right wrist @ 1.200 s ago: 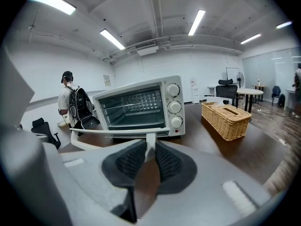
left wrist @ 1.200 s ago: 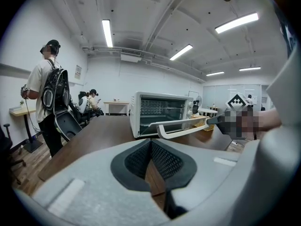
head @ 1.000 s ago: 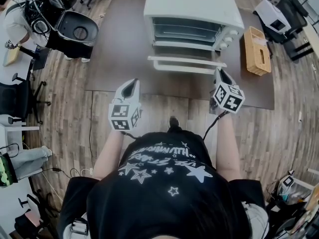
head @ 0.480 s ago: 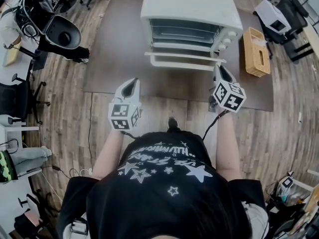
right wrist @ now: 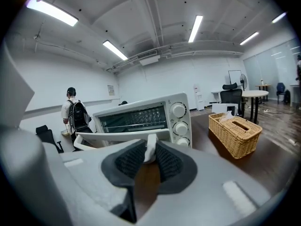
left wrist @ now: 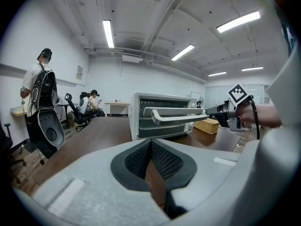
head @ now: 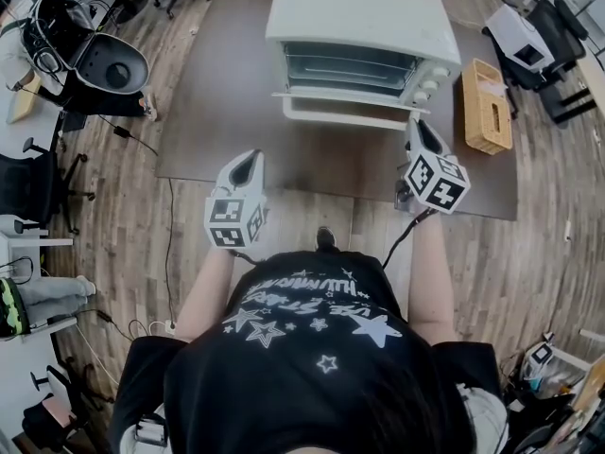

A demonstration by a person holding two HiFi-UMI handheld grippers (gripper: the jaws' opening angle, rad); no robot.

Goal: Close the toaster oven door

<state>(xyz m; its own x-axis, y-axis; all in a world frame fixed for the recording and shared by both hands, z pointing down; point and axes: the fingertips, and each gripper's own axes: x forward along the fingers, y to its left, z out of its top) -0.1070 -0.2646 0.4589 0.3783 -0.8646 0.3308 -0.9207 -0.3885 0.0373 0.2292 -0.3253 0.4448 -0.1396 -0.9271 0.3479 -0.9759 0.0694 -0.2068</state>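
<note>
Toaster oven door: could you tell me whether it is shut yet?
Not yet: the door stands ajar, with the right gripper clamped on its handle.

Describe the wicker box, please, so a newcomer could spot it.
A white toaster oven stands on the dark brown table. Beside its knob end sits the wicker box: the only woven, tan thing there, slotted on top.

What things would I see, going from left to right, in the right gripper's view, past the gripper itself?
A person with a backpack → the toaster oven → the wicker basket.
</note>
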